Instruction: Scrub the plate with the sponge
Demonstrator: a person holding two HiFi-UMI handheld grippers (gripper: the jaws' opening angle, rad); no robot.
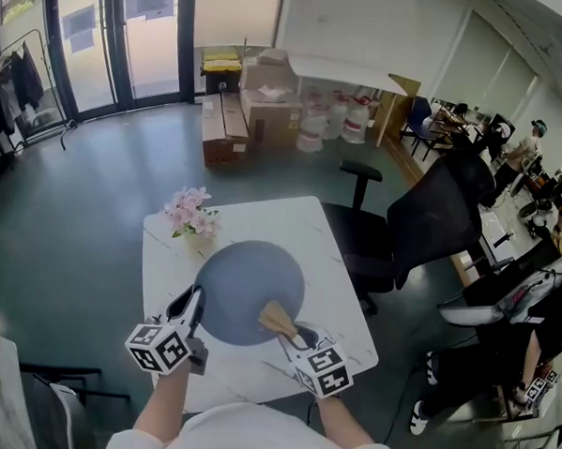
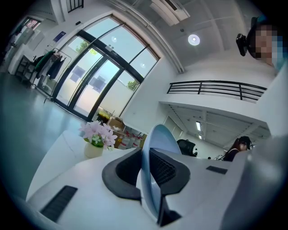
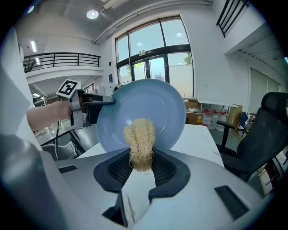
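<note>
A round pale-blue plate (image 1: 245, 287) is held tilted above the white marble table (image 1: 334, 297). My left gripper (image 1: 194, 303) is shut on the plate's left rim; in the left gripper view the plate (image 2: 155, 148) stands edge-on between the pads. My right gripper (image 1: 299, 334) is shut on a tan fibrous loofah sponge (image 1: 276, 319). Seen from the right gripper, the sponge (image 3: 140, 141) rests against the lower part of the plate's face (image 3: 148, 105), with the left gripper (image 3: 102, 101) at the plate's upper left edge.
A small pot of pink flowers (image 1: 191, 214) stands at the table's far left corner. A black office chair (image 1: 422, 226) is to the right of the table. Cardboard boxes (image 1: 259, 110) lie on the floor behind. People sit at desks at the far right.
</note>
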